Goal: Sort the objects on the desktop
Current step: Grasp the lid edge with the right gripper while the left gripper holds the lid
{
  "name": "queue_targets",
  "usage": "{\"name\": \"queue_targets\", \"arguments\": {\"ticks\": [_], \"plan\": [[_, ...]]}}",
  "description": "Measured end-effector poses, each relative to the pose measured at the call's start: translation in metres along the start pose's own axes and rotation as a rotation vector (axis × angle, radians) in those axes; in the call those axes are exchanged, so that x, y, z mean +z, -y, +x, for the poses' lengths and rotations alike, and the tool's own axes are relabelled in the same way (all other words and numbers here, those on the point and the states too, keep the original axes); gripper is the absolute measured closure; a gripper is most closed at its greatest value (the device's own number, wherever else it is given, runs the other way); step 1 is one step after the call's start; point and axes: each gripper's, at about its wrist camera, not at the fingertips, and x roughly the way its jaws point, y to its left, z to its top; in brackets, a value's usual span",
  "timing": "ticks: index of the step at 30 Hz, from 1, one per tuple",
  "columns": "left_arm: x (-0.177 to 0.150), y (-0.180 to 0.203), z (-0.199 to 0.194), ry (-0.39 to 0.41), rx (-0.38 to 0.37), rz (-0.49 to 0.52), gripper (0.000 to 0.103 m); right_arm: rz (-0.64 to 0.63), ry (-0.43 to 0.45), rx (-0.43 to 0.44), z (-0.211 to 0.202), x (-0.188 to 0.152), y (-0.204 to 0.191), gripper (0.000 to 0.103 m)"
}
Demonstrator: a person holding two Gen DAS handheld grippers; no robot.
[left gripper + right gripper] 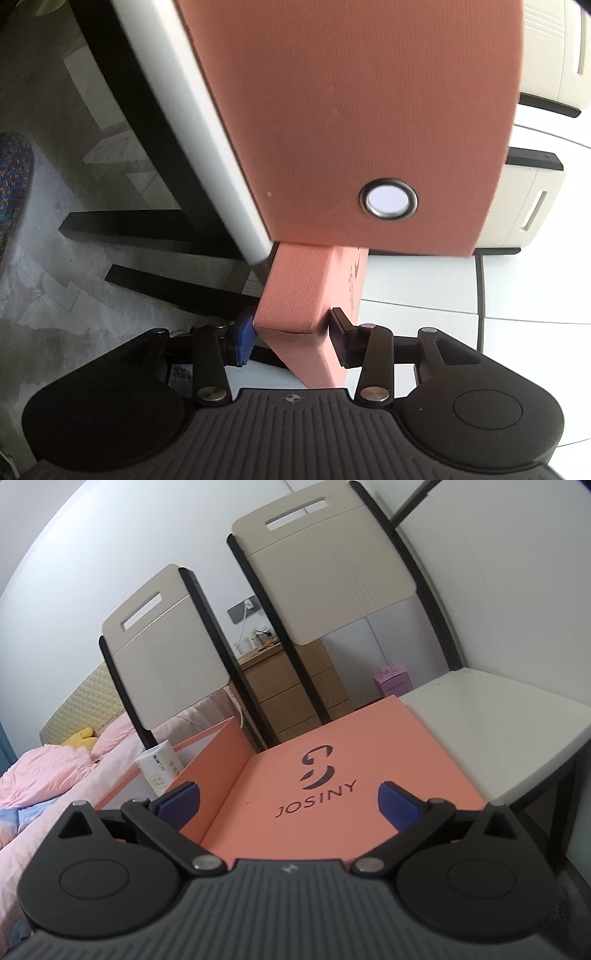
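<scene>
- The left gripper (291,338) clamps the pink lid (301,306) by its narrow rim.
- The right gripper (288,803) hovers spread wide, empty, over that JOSINY-printed top.
- Beyond, the box (369,122) sits at the table's (480,716) edge.
- The left is nearer.

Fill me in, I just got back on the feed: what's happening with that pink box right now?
The left gripper is shut on the edge of the lid of the pink box, which rests on the white table. The right gripper is open above the lid's printed JOSINY logo, holding nothing. A tissue pack shows beside the box's other part, and two chairs stand behind the table.
</scene>
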Motion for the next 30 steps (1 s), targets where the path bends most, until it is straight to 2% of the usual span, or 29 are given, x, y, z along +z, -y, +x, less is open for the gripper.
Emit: {"name": "queue_targets", "arguments": {"ticks": [8, 11, 13, 15, 17, 20, 24, 30], "plan": [[-0.014, -0.012, -0.027, -0.030, -0.016, 0.007, 0.056, 0.038, -0.004, -0.009, -0.006, 0.000, 0.013, 0.000], [-0.015, -0.025, -0.017, -0.028, -0.028, 0.014, 0.055, 0.054, -0.006, -0.011, -0.008, 0.000, 0.017, 0.000], [-0.013, -0.025, -0.012, -0.019, -0.015, 0.032, 0.050, 0.064, -0.007, -0.012, -0.009, 0.000, 0.020, 0.000], [-0.011, -0.026, -0.006, -0.011, -0.012, 0.055, 0.030, 0.074, -0.008, -0.014, -0.011, 0.000, 0.024, 0.000], [-0.009, -0.030, 0.004, -0.012, -0.018, 0.070, 0.028, 0.084, -0.009, -0.015, -0.012, 0.000, 0.027, 0.000], [-0.005, -0.029, 0.013, -0.019, -0.026, 0.078, 0.030, 0.097, -0.008, -0.005, -0.013, 0.001, 0.030, 0.000], [-0.005, -0.033, 0.018, -0.038, -0.044, 0.077, 0.052, 0.104, -0.003, 0.008, -0.015, 0.004, 0.031, 0.000], [-0.009, -0.035, 0.016, -0.048, -0.056, 0.096, 0.055, 0.130, 0.000, 0.001, -0.019, 0.004, 0.039, 0.000]]}}
